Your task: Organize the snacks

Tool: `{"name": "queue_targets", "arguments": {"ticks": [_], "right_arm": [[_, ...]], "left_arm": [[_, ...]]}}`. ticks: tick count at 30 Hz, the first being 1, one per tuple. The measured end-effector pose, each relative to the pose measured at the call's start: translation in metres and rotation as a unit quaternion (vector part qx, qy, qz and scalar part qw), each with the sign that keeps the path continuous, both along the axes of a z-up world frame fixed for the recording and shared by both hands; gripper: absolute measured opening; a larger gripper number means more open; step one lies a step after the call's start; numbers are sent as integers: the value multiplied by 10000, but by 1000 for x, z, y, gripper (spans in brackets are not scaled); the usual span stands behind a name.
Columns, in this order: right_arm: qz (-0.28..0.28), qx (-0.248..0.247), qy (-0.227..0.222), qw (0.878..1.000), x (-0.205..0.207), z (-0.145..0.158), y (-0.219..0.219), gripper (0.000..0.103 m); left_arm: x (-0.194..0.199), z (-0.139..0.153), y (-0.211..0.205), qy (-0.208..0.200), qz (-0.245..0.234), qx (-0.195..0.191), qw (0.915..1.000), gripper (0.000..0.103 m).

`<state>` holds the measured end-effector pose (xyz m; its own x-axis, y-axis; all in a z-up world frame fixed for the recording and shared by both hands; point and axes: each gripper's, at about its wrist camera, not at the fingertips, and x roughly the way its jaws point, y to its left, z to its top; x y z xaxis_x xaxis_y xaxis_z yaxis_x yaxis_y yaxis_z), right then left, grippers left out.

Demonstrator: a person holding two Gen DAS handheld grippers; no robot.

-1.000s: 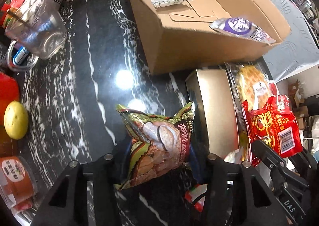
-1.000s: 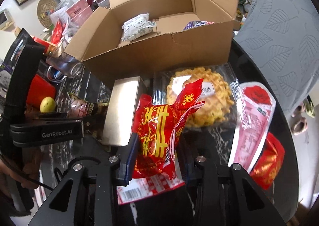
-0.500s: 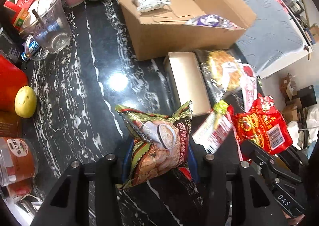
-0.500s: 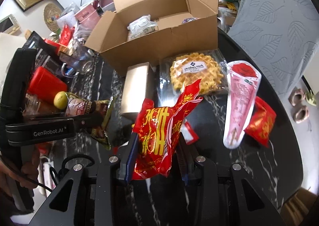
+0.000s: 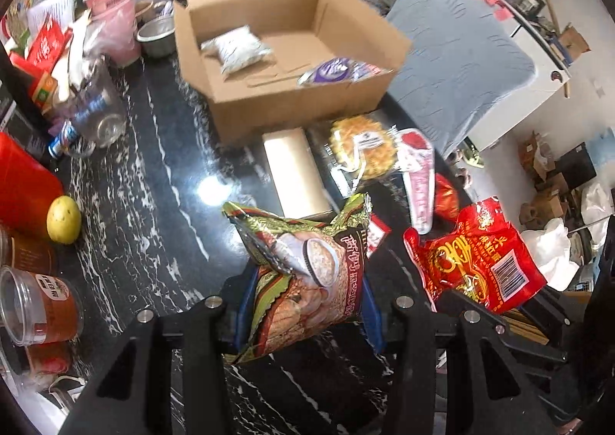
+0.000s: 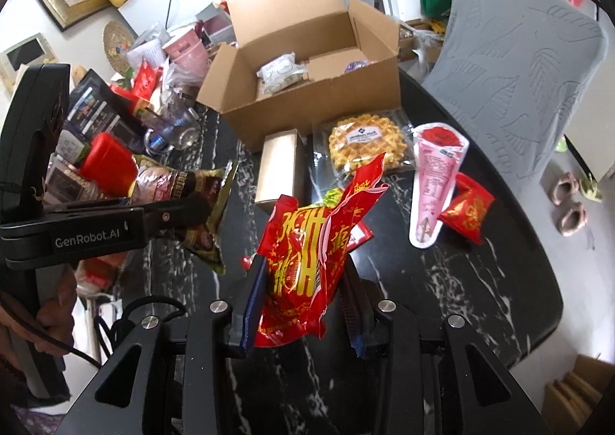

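Observation:
My left gripper (image 5: 305, 304) is shut on a green and brown snack bag (image 5: 307, 269), held in the air over the black marble table (image 5: 153, 204). My right gripper (image 6: 300, 293) is shut on a red snack bag (image 6: 311, 243), also lifted off the table. Each held bag shows in the other view: the red bag (image 5: 476, 266) at the right, the green and brown bag (image 6: 192, 196) at the left. Beyond both stands an open cardboard box (image 5: 292, 62) with a white packet (image 5: 236, 50) and a purple packet (image 5: 334, 72) inside.
On the table before the box (image 6: 307, 62) lie a gold carton (image 6: 278, 166), a bagged waffle (image 6: 363, 143), a pink cone packet (image 6: 434, 181) and a small red packet (image 6: 467, 210). At the left are a lemon (image 5: 63, 219), a glass jug (image 5: 92, 116), jars and a red container (image 5: 23, 189).
Both grippers have risen with their bags and pulled back from the box, so more of the table and room shows. The bags stay gripped.

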<state>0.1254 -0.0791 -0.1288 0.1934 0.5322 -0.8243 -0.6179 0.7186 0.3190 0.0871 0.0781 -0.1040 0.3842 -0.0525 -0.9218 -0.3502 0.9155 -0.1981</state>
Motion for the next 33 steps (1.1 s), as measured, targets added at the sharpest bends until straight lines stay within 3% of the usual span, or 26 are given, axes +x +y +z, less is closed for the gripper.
{"name": "queue_targets", "arguments": {"ticks": [9,17,20,25,33], "right_arm": [[-72,253,-267,9993,-15,33,-17,36],[45,526,-479,9975,3,62,-14,34],[211,551,-620,9963,16,63,-6,34],[332,674,-293,9967,47,50,8,33],[692,603,-261,9954,100,45,38,33]], "left_arm": [[-6,36,-22,-373,-152,188,9990,45],[11,70,-26,-744,-182,437,9961,45],[24,71,-23,-764,-64,430,9961,45],[46,66,-12,-675,168,407,9967,45],[84,55,20,-582,638,365,9956,45]]}}
